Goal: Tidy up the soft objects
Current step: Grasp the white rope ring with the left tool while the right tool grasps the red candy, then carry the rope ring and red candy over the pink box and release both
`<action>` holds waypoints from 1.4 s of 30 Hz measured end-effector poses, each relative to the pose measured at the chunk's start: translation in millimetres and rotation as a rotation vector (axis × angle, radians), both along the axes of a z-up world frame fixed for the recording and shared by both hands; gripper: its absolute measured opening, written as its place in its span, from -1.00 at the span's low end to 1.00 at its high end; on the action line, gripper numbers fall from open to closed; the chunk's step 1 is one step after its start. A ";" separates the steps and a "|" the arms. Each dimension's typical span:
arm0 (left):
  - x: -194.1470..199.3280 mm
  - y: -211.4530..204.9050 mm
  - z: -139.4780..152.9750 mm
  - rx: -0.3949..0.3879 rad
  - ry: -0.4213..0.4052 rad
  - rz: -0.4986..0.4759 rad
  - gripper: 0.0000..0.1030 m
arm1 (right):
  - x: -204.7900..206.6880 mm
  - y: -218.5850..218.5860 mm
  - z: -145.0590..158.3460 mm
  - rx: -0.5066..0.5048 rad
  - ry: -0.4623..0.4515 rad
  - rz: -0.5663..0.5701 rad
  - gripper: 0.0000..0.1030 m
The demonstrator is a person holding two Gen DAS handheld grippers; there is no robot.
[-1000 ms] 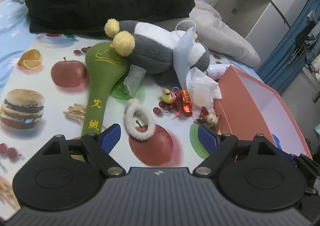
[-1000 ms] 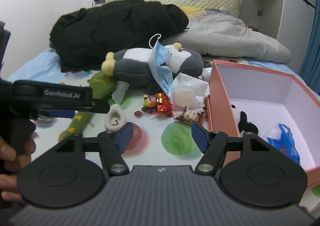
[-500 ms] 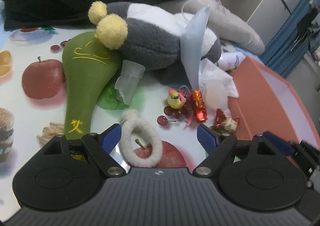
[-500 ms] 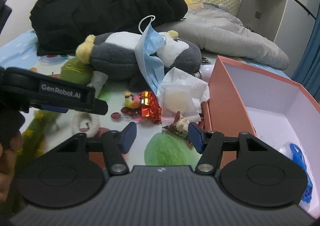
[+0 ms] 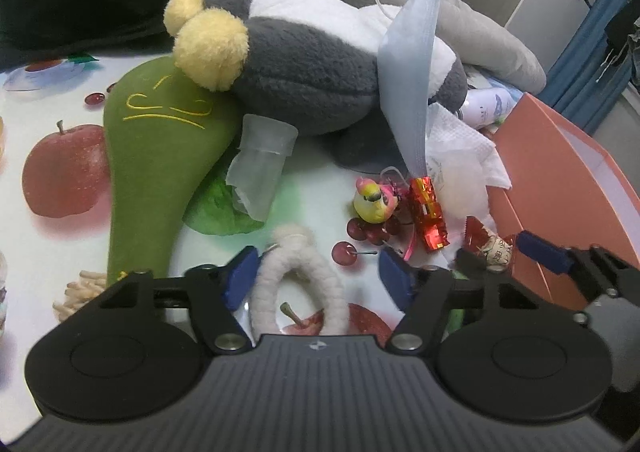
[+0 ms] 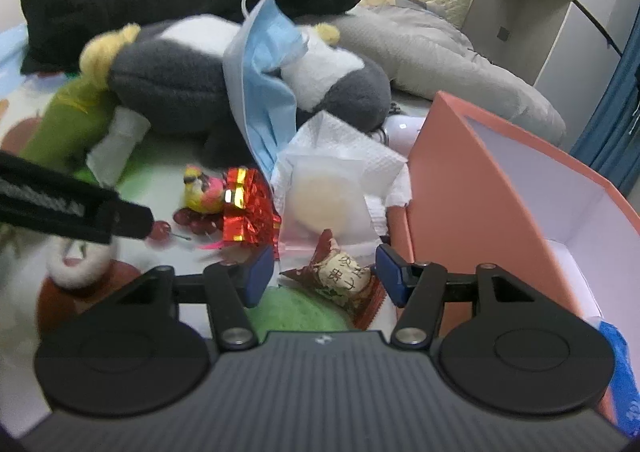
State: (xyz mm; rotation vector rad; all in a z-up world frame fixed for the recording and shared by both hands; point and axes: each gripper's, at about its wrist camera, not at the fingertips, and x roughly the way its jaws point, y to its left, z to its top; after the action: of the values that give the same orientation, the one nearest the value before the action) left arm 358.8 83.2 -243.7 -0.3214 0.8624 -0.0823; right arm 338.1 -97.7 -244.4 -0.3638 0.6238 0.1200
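Both tongs have sunk closer to the clutter since the earlier frames.

Left wrist view: the left gripper point(image 5: 316, 280) is closing, its 2 blue pads either side of the white fuzzy ring point(image 5: 298, 280); the left pad is just beside it, the right pad apart, so no clamp yet. Ahead lie the green plush paddle point(image 5: 160, 156) and grey plush toy point(image 5: 320, 80).

Right wrist view: the right gripper point(image 6: 324, 274) stands apart around the wrapped candy point(image 6: 340, 276), untouched. The orange box point(image 6: 480, 188) sits right.
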 end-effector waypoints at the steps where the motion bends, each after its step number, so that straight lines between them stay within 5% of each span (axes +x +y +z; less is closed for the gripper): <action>1: 1.8 0.2 -2.3 -0.006 0.005 -0.001 0.26 | 1.4 0.6 -4.3 -0.010 -0.003 0.001 0.13; 5: 4.5 -1.7 -4.4 -0.004 -0.009 0.005 0.15 | 2.8 4.4 -15.6 -0.059 -0.017 0.020 0.11; 7: 6.2 -3.3 -5.2 0.011 -0.011 0.009 -0.07 | 5.6 1.0 -17.6 -0.043 -0.002 0.020 -0.18; 9: 8.0 -2.5 -6.2 0.001 -0.010 0.012 -0.27 | 7.9 -1.1 -17.2 -0.043 -0.002 0.019 -0.22; 24: -32.1 -5.2 8.7 -0.006 -0.003 0.017 -0.29 | -31.9 -6.3 4.4 0.044 0.042 0.060 -0.27; 42: -135.6 -19.9 39.9 -0.007 -0.013 0.027 -0.29 | -123.1 -37.6 38.6 0.307 0.181 0.099 -0.27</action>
State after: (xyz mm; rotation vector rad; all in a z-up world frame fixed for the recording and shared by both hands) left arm 223.2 63.3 -203.8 -0.3385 0.8448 -0.0621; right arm 215.0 -135.3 -205.8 -0.0869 0.7543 0.3419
